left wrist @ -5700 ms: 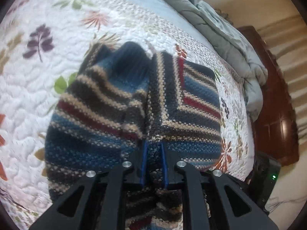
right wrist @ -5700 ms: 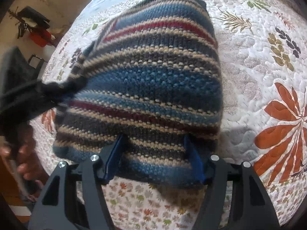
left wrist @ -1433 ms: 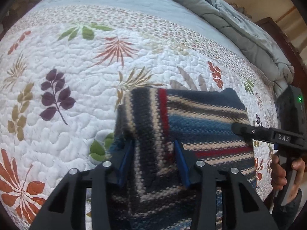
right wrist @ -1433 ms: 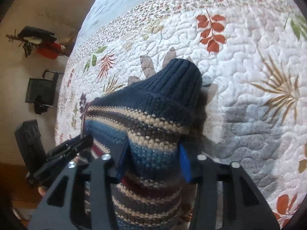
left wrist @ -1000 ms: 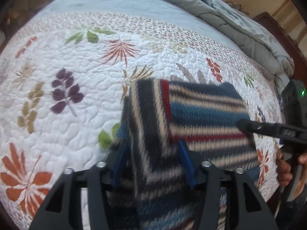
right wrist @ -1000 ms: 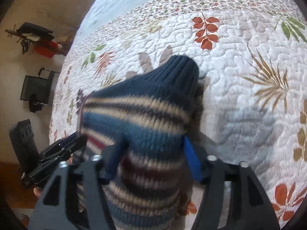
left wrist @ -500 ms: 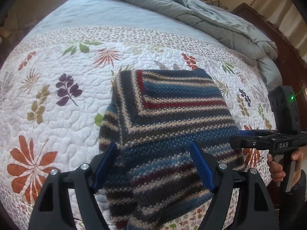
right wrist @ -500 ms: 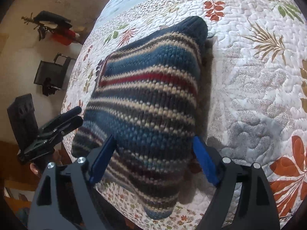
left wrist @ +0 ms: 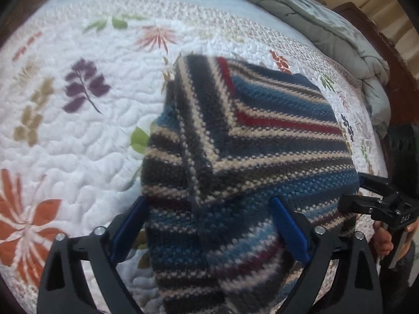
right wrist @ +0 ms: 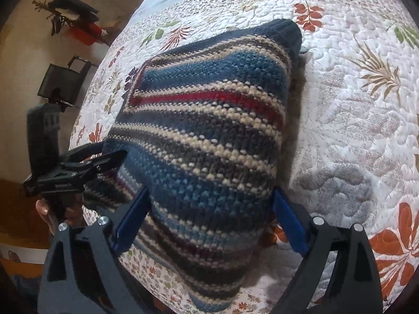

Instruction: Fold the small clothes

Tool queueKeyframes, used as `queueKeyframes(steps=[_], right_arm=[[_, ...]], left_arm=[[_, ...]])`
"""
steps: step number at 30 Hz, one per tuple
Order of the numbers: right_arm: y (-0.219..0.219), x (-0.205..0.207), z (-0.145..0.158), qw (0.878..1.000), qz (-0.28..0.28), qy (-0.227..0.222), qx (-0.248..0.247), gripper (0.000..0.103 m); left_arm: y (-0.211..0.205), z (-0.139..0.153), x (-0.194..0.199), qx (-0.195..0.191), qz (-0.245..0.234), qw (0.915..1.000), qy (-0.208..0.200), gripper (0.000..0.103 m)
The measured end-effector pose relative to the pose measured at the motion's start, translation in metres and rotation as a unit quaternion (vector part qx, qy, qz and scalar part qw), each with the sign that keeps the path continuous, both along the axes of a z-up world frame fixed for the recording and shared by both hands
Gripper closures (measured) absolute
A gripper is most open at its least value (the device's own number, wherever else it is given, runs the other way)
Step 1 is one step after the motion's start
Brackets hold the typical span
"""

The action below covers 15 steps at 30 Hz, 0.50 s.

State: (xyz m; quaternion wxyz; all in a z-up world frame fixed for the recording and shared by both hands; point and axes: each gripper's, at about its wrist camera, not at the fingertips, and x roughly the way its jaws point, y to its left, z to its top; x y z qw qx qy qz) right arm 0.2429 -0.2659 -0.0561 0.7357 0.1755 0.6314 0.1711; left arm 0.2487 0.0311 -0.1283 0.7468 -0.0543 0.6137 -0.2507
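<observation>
In the left wrist view, the quilt point(left wrist: 78, 141) fills the nine o'clock side with its printed leaves, and it serves as the flat surface on which the striped sweater point(left wrist: 251, 141) has been laid in a compact folded bundle, one striped flap turned diagonally across the top from about eleven o'clock. The left gripper point(left wrist: 209, 225) has its jaws spread wide and grips nothing; the near end of the sweater lies between and beneath the blue pads point(left wrist: 288, 227), which seem to stand clear of the knit, likely so the fold can settle undisturbed. At three o'clock the grey duvet point(left wrist: 340, 31) is bunched against the bed's far edge. In the right wrist view, the left tool shows at nine o'clock beside the sweater's edge, and the sweater point(right wrist: 209, 130) runs from six o'clock up to its dark ribbed cuff near twelve. The right gripper point(right wrist: 209, 225) is likewise wide open and empty, straddling the bundle's near end.
</observation>
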Motion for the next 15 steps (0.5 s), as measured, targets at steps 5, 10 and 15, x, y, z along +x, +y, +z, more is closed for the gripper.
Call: queueKeyframes(steps=[5,10,15], right_arm=[[-0.002,0.002,-0.006,1.0,0.003,0.007,0.016,0.01],[-0.01,0.0,-0.004,0.999,-0.003,0.011,0.039,0.01],[-0.01,0.006,-0.014,0.998,-0.005,0.02,0.051,0.007]], left_arm=[[0.012,-0.019,0.009,-0.054,0.005,0.9969,0.057,0.003],[0.021,-0.019,0.01,-0.077,0.001,0.9943,0.074,0.004],[0.006,-0.027,0.009,-0.097,-0.032,0.9903,0.094,0.004]])
